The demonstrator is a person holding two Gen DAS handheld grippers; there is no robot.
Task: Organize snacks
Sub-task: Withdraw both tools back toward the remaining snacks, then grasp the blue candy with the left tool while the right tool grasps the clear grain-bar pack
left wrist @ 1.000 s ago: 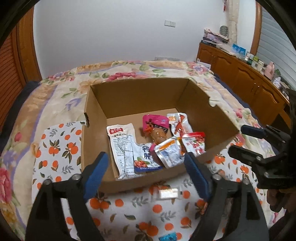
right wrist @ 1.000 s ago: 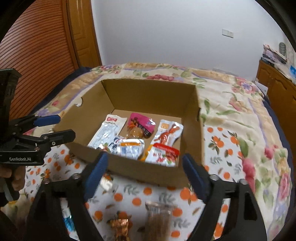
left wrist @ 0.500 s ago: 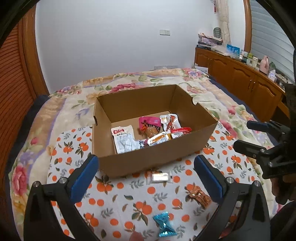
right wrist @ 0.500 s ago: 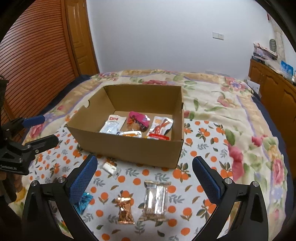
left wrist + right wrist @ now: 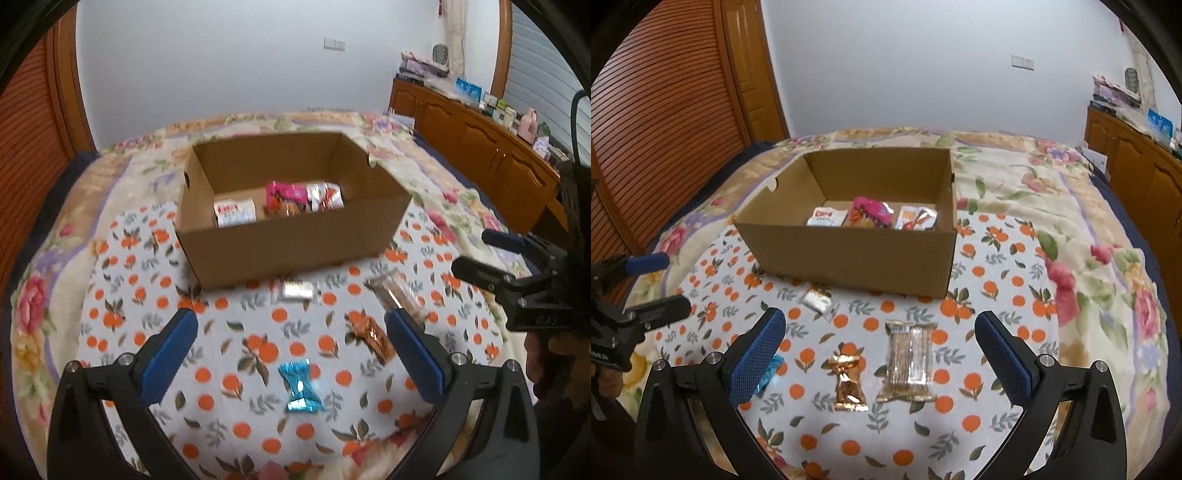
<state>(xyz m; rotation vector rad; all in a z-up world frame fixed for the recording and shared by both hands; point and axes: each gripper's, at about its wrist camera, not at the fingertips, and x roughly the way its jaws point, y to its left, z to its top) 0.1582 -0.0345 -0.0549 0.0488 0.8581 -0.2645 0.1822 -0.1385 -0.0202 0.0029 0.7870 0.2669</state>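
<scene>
Four snacks lie loose on the bed before the box (image 5: 849,254): blue candy (image 5: 300,387) between the spread, empty left tool (image 5: 291,350); gold candy (image 5: 847,384) and wafer pack (image 5: 908,362), long axes toward the box, between the spread, empty right tool (image 5: 879,350).

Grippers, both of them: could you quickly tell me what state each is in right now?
Left gripper: open, holding nothing.
Right gripper: open, holding nothing.
</scene>
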